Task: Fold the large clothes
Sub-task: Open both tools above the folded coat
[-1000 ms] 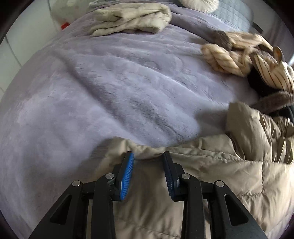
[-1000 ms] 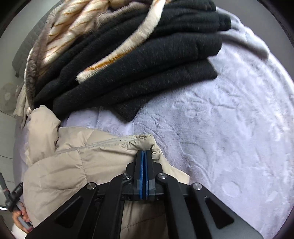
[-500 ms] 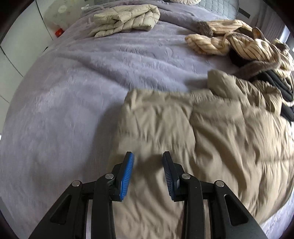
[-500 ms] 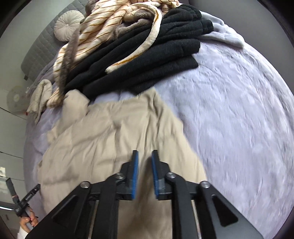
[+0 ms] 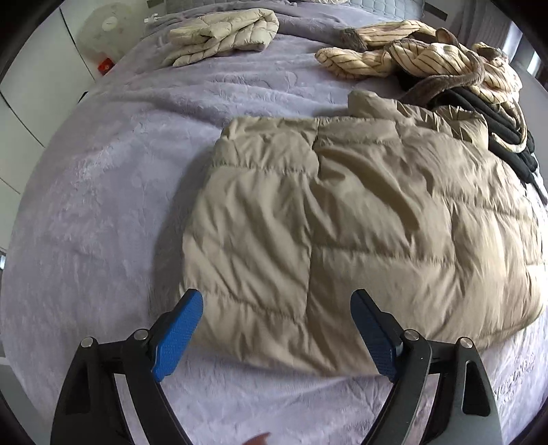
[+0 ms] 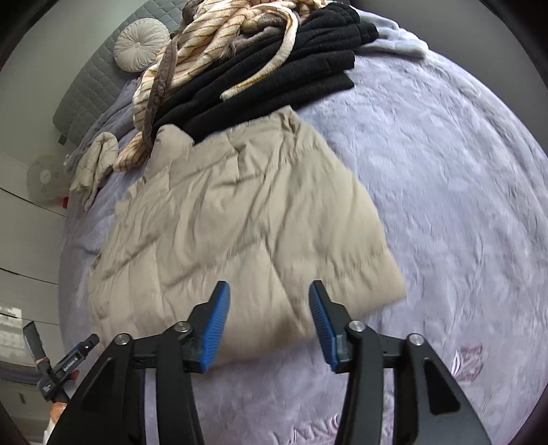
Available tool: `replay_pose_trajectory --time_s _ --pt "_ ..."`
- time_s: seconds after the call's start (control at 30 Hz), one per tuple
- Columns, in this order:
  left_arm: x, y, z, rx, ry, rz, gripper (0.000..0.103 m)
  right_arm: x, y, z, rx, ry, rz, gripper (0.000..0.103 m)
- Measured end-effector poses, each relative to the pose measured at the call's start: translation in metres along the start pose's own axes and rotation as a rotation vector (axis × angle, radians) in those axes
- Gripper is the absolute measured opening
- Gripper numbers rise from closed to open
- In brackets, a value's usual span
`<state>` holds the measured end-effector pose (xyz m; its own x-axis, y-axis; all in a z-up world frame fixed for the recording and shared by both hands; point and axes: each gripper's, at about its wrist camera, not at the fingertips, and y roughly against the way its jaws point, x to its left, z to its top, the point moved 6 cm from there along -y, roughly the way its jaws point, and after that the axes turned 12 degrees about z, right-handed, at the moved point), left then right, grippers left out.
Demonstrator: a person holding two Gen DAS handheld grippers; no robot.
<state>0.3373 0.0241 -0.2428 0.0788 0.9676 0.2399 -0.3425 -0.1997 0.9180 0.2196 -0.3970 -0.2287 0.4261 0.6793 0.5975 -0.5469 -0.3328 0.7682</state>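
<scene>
A beige puffer jacket [image 5: 342, 219] lies folded flat on the lilac bed cover [image 5: 102, 191]; it also shows in the right wrist view [image 6: 233, 219]. My left gripper [image 5: 277, 328] is open and empty, held above the jacket's near left edge. My right gripper [image 6: 269, 321] is open and empty above the jacket's near right edge. Neither gripper touches the fabric.
A folded beige jacket [image 5: 222, 34] lies at the far left of the bed. A heap of striped cream [image 5: 421, 58] and black clothes [image 6: 274, 75] lies behind the jacket. A round cushion [image 6: 142, 44] leans on the grey headboard. A white fan [image 5: 102, 30] stands beside the bed.
The right gripper let go of the jacket's edge and opened wide. The left gripper opened wider. Both pulled back and up from the jacket, which now lies flat.
</scene>
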Motion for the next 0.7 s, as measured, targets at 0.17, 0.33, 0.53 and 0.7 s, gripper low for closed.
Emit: replay_pose_trajectory --time_s 0.17,0.33,0.53,0.7 --pt "0.000 0.002 -0.018 0.025 0.016 -0.014 0.103 -0.001 -0.003 -0.022 0.036 -0.029 0.036 0.071" --pt "-0.005 0.006 -0.030 0.028 -0.017 -0.015 0.103 0.001 -0.007 -0.041 0.053 -0.045 0.085 0.089" --pt "-0.005 0.004 -0.040 0.031 -0.008 0.015 0.103 0.005 -0.016 -0.056 0.066 -0.063 0.133 0.091" --pt "-0.004 0.000 -0.046 0.051 -0.009 -0.010 0.103 0.002 -0.024 -0.066 0.091 -0.116 0.185 0.103"
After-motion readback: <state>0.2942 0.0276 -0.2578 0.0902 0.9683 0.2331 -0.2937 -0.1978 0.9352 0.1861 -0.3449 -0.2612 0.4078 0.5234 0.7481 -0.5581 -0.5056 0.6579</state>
